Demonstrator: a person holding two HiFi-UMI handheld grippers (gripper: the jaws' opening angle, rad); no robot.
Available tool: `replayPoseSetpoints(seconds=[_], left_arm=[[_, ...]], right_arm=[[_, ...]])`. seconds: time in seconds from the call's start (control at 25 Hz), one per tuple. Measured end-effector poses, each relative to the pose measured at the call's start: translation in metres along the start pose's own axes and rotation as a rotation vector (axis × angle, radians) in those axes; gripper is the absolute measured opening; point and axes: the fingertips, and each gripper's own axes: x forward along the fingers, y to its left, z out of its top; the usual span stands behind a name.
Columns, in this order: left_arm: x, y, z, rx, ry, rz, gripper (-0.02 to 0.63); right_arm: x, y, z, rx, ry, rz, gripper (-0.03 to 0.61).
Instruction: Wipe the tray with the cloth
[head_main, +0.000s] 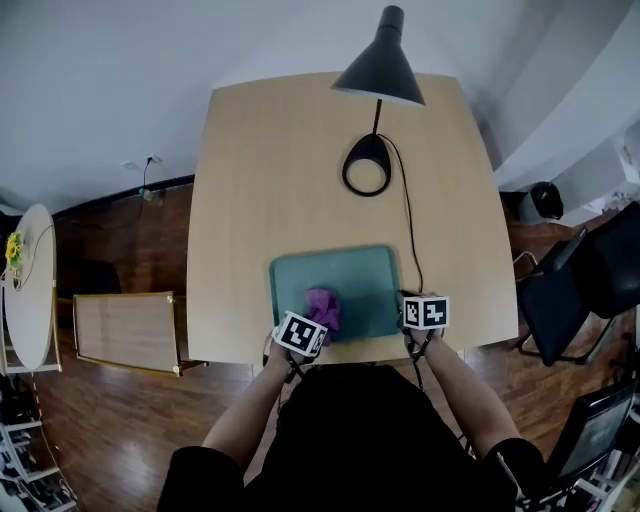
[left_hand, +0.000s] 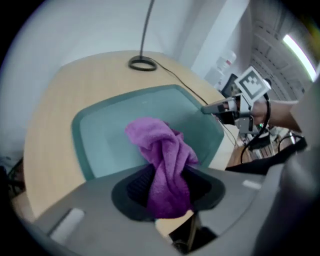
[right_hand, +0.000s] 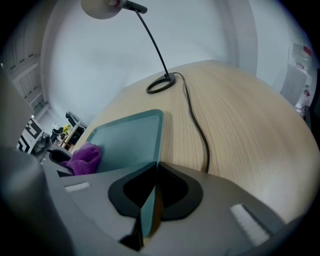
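The person wears a loose black top (head_main: 355, 440) with short black sleeves (head_main: 195, 472). The left gripper (left_hand: 167, 192) and the right gripper (right_hand: 151, 192) have matte grey plastic bodies and black jaws. Each carries a white cube with black square markers (head_main: 300, 333), and thin black cables (head_main: 416, 362) hang below them.

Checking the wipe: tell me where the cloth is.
Head view: the cloth is at the tray's near left part, clamped in the left gripper.

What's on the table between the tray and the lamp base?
Nothing: head view shows bare table between tray and lamp base; the cord passes alongside.
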Motion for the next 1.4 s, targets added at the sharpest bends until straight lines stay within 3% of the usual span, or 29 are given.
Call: replayPoseSetpoints(seconds=[0.16,0.24,0.32,0.4,0.48,0.6,0.8,0.88,1.12,1.4], left_arm=[[-0.025,0.055,-0.043,-0.168,-0.041,0.056,0.167],[-0.028,0.059,-0.05,-0.205,-0.078,0.037,0.161],[-0.03,0.055,-0.051,-0.188,-0.098,0.023,0.163],[-0.032,0.051,-0.043,-0.087,-0.108,0.036,0.163],[-0.031,0.051,-0.028,0.066,-0.106,0.074,0.163],[-0.02,0.06,-0.007,0.272,-0.032,0.12,0.163],[-0.019,0.125,0.045,0.573,0.084,0.302,0.163],[-0.017,0.143,0.067,0.685,0.096,0.33,0.163],[-0.013,0.137,0.079,0.828,0.08,0.325,0.16],[-0.016,0.056,-0.011,0.976,0.057,0.207,0.156]], right_arm=[[0.001,-0.001,0.002,-0.004,0.0,-0.009,0.017],[0.002,-0.001,0.004,-0.007,-0.002,-0.014,0.015],[0.002,0.0,0.003,-0.008,0.003,-0.022,0.017],[0.003,0.002,0.003,-0.009,0.008,-0.029,0.017],[0.002,0.002,0.003,-0.014,0.011,-0.037,0.017],[0.0,0.001,0.003,-0.03,0.014,-0.053,0.017],[-0.003,0.004,0.002,-0.031,0.008,-0.061,0.017],[-0.003,0.005,0.004,-0.03,0.0,-0.06,0.017],[-0.005,0.003,0.003,-0.024,-0.015,-0.062,0.017],[-0.003,0.002,0.0,-0.013,-0.007,-0.068,0.017]])
